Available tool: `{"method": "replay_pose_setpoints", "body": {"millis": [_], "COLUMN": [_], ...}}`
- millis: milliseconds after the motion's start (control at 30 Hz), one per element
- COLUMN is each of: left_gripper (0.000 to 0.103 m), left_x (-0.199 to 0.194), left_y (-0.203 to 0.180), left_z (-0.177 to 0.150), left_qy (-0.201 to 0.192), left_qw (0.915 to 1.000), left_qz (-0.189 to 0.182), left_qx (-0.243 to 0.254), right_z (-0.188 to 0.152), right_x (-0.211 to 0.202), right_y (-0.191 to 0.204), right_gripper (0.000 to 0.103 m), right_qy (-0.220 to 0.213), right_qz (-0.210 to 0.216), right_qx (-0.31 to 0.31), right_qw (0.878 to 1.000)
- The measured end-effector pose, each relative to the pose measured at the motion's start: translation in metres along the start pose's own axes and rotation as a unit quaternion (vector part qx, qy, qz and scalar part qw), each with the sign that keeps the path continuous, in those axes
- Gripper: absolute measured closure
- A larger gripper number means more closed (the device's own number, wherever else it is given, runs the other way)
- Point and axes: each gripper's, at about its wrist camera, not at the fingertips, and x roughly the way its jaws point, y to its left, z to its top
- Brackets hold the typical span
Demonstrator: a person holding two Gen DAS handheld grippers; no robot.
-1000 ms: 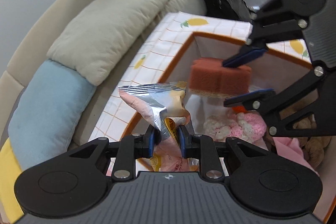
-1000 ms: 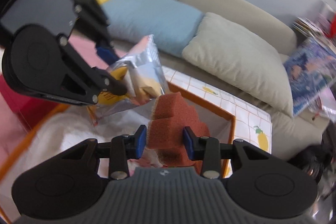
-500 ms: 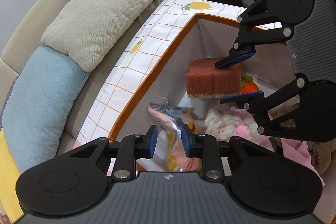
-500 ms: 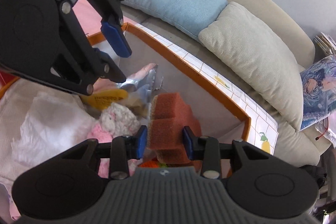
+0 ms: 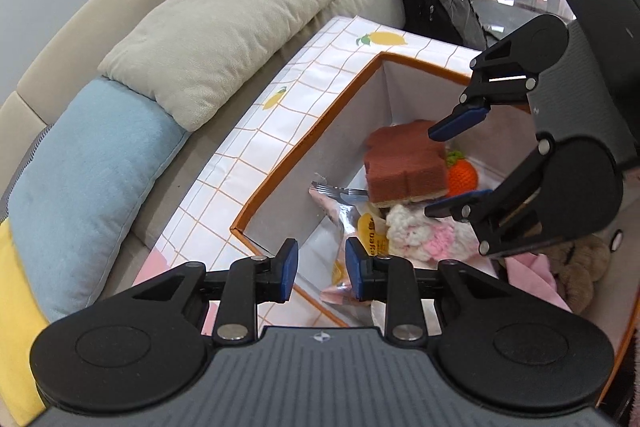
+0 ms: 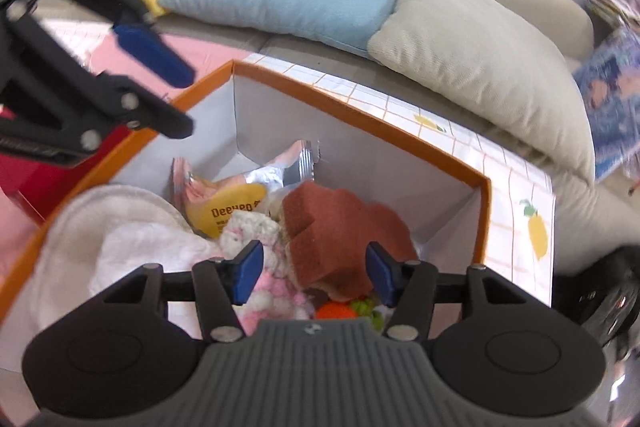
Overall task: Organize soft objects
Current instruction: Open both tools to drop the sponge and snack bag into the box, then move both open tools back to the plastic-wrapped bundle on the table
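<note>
Sponge [image 5: 406, 163] and snack packet [image 6: 236, 203] inside storage box [image 5: 316, 131]

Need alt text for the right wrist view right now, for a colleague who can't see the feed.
The right gripper hangs open over an orange-rimmed fabric storage box, where a reddish-brown sponge lies on a pink-and-white knitted toy beside a foil snack packet. The open left gripper sits upper left; sofa cushions behind.

The rust-brown sponge [image 5: 404, 163] with a tan underside lies tilted inside the storage box [image 5: 312, 131], near its far corner, resting on the pink-and-white knitted toy [image 5: 424, 233]. The silver-and-pink snack packet [image 6: 236, 195] leans against the box's inner wall beside it.
</note>
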Motion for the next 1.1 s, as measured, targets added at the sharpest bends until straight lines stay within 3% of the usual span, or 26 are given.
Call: {"method": "replay_pose_setpoints", "body": {"millis": [167, 267, 500, 833, 1033, 1100], "left_gripper": [0.069, 0.069, 0.069, 0.069, 0.069, 0.069], "left_x": [-0.022, -0.039, -0.086, -0.145, -0.162, -0.164], "left_y": [-0.002, -0.003, -0.004, -0.006, 0.0, 0.003], "left_z": [-0.006, -0.012, -0.043, -0.116, -0.154, -0.166], "left_qy": [-0.02, -0.036, -0.084, -0.138, -0.147, -0.143], "left_qw": [0.9998, 0.9992, 0.9933, 0.9706, 0.9511, 0.9459], "left_qz": [0.0, 0.0, 0.007, 0.038, 0.062, 0.063], "left_qx": [-0.007, -0.016, -0.079, -0.194, -0.264, -0.284], "right_z": [-0.001, -0.002, -0.003, -0.006, -0.004, -0.003], "right_x": [-0.021, -0.038, -0.076, -0.119, -0.123, -0.122], "right_y": [-0.002, -0.002, 0.019, 0.085, 0.127, 0.143], "right_gripper": [0.044, 0.038, 0.037, 0.037, 0.037, 0.037], "right_qy": [0.001, -0.008, -0.043, -0.105, -0.106, -0.102], "right_qz": [0.017, 0.027, 0.042, 0.068, 0.091, 0.095], "right_qx": [0.059, 0.106, 0.182, 0.252, 0.272, 0.263], "right_qw": [0.998, 0.994, 0.981, 0.96, 0.952, 0.955]}}
